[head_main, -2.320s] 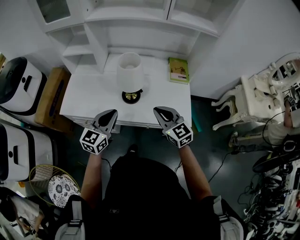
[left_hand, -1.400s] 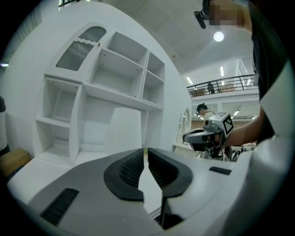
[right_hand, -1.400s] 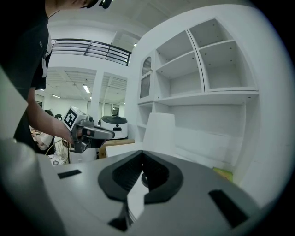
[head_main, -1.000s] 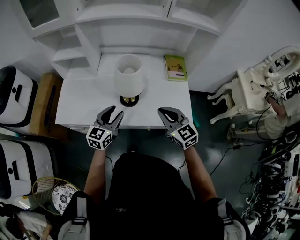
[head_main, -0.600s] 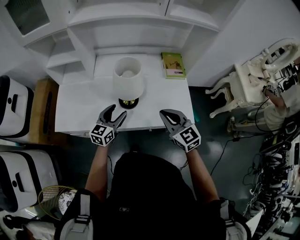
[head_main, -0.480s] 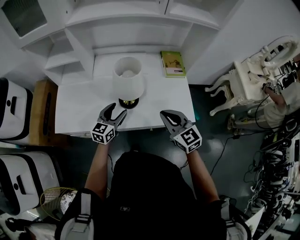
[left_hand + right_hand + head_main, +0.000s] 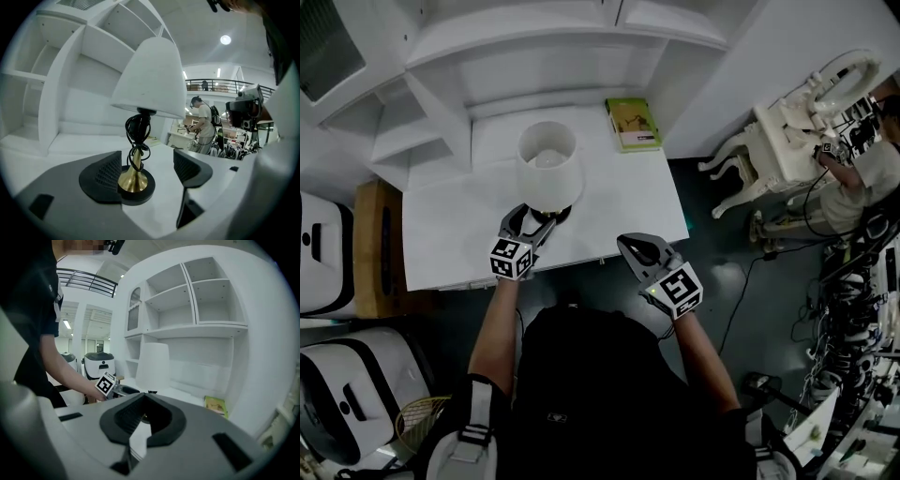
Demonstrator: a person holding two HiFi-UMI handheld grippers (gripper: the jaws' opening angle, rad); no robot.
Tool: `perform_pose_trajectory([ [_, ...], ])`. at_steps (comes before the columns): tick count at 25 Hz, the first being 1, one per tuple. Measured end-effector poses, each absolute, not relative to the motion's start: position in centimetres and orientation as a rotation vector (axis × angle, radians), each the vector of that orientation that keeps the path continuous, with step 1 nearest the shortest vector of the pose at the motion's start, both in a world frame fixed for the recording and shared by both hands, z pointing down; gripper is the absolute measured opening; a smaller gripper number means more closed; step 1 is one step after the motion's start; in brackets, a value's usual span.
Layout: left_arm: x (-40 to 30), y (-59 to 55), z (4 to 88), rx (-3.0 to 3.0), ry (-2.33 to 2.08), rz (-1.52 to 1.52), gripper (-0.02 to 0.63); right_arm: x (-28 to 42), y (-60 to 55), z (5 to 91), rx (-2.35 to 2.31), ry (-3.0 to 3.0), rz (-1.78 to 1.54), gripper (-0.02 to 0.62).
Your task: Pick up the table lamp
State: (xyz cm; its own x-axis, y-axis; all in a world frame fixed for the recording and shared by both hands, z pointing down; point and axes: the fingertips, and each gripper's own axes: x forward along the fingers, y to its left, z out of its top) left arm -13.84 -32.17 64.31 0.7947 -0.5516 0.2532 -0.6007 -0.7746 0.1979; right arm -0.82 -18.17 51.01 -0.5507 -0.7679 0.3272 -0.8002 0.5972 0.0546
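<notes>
Newly wide hand-held gripper (image 7: 534, 217) astride lamp (image 7: 548, 164)

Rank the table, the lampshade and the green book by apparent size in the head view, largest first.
1. Table: by far the largest.
2. Lampshade: next, though it stands nearer the camera, which flatters it.
3. Green book: smallest.

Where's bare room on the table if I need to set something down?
The table is bare left of the lamp, out to its left edge, and right of it, between lamp, book and front edge. It is crowded only at the lamp's base, which the left gripper straddles, its jaws having just been opening.
</notes>
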Motion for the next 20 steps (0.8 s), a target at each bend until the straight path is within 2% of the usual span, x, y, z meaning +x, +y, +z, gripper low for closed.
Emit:
perform_pose_trajectory([
  [20, -7.8, -38.4, 66.5, 2.788, -0.753, 0.27, 0.359, 2.6, -18.6, 53.3, 1.427, -2.345, 0.205, 0.008],
])
